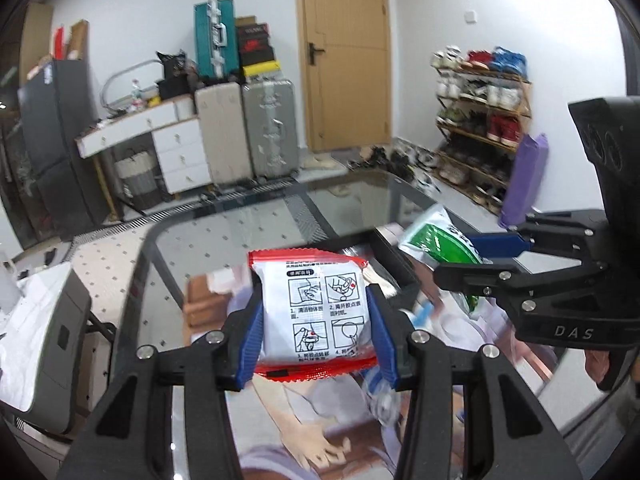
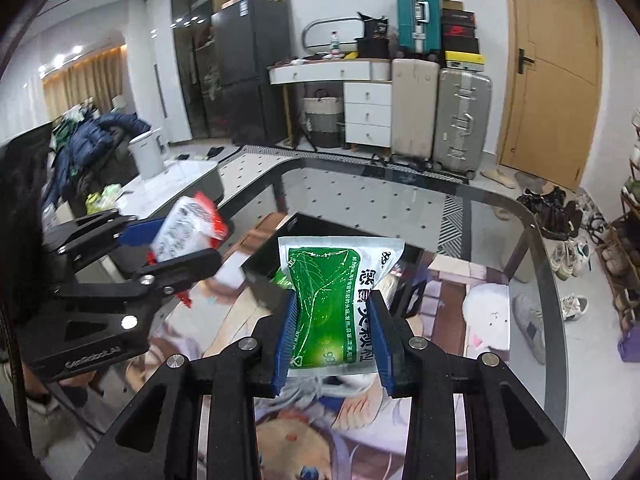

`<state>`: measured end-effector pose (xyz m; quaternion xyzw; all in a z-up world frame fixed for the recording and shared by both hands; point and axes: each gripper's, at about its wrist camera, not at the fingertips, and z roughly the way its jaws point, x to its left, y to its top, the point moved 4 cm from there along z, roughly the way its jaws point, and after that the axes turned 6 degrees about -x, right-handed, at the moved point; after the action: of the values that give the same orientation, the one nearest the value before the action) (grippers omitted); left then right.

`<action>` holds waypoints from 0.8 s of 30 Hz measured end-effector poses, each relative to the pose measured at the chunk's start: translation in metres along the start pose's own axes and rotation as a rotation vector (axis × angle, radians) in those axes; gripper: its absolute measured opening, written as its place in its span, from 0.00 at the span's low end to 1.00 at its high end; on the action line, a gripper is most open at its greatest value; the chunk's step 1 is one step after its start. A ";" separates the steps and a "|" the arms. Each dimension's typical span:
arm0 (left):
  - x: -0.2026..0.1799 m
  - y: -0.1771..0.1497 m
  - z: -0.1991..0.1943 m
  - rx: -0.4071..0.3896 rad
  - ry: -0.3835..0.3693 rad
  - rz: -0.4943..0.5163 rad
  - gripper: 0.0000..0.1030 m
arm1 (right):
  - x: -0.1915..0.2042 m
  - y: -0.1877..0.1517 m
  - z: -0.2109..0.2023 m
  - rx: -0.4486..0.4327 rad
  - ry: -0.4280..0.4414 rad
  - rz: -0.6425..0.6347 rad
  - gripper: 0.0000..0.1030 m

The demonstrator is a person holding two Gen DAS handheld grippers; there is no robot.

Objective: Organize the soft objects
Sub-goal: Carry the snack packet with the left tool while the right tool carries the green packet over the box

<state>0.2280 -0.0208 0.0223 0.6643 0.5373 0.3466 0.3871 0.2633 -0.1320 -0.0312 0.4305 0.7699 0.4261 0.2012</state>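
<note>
My left gripper [image 1: 316,336] is shut on a red and white packet [image 1: 314,308] with printed instruction pictures, held above the glass table. It also shows in the right wrist view [image 2: 188,226] at the left. My right gripper [image 2: 334,336] is shut on a green and white pouch [image 2: 332,304], held above a black open box [image 2: 272,264] on the table. The pouch also shows in the left wrist view [image 1: 440,244], with the right gripper [image 1: 480,258] at the right. The black box's rim [image 1: 392,248] lies just beyond the red packet.
The glass table [image 2: 500,208] carries an anime-print mat [image 2: 304,440] and a white plush [image 2: 490,312]. A purple bag [image 1: 524,176] leans by the shoe rack [image 1: 480,120]. Suitcases [image 2: 460,120], a white dresser and a wooden door stand behind.
</note>
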 end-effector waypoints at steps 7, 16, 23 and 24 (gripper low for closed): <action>0.016 0.005 0.031 0.017 0.038 -0.047 0.46 | -0.010 0.012 0.028 0.010 -0.033 0.020 0.34; 0.032 -0.005 0.076 0.081 0.109 -0.106 0.46 | -0.025 0.020 0.065 0.007 -0.068 0.063 0.34; 0.026 -0.019 0.113 0.153 0.081 -0.118 0.46 | -0.030 0.015 0.096 0.038 -0.042 0.078 0.34; 0.024 -0.021 0.117 0.166 0.081 -0.115 0.46 | -0.031 0.013 0.101 0.044 -0.041 0.082 0.34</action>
<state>0.3256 -0.0116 -0.0494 0.6477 0.6165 0.3046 0.3279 0.3551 -0.1060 -0.0785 0.4748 0.7565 0.4079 0.1895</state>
